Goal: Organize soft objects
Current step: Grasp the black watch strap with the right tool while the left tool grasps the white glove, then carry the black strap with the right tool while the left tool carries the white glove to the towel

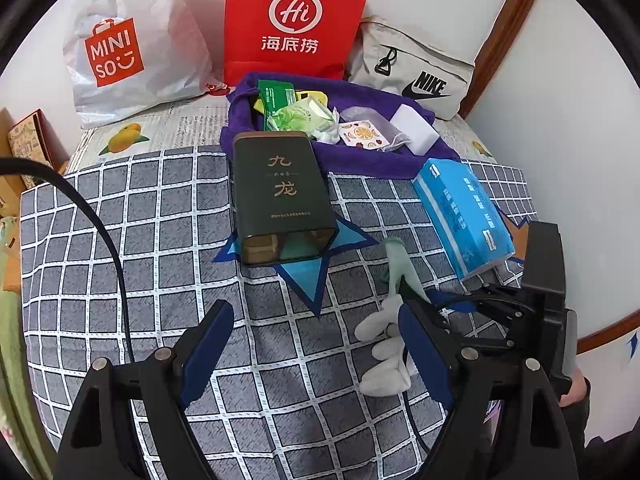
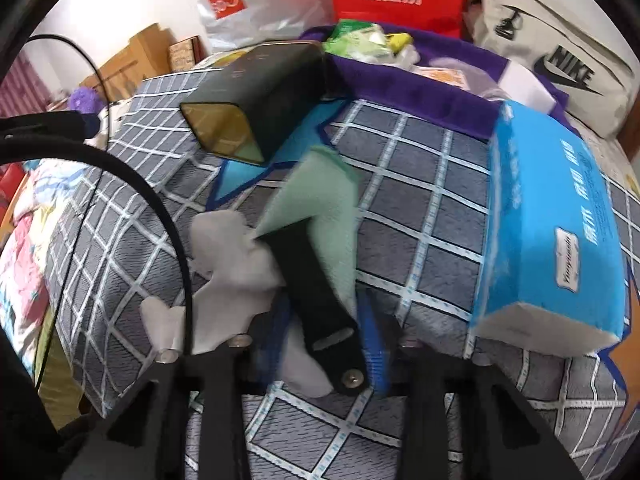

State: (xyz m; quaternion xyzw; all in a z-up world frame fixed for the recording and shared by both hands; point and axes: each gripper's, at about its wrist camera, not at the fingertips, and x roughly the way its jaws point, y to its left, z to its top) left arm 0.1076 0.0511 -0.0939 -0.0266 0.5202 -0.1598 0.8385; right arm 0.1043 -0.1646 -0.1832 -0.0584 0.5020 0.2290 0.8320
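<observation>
On the checked bedspread (image 1: pixel 140 240), the right gripper (image 2: pixel 320 320) is clenching the green-and-white glove (image 2: pixel 316 200) beside the blue tissue pack (image 1: pixel 464 216), the left gripper (image 1: pixel 316 332) is hanging released, and tidying seems barely begun, with the purple cloth pile (image 1: pixel 360 152) probably waiting.

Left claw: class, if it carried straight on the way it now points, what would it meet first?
Probably the checked cloth itself: the open left claw tilts down at bare fabric between its fingers. The white-and-green glove lies just right of that line, so depth makes this uncertain.
</observation>
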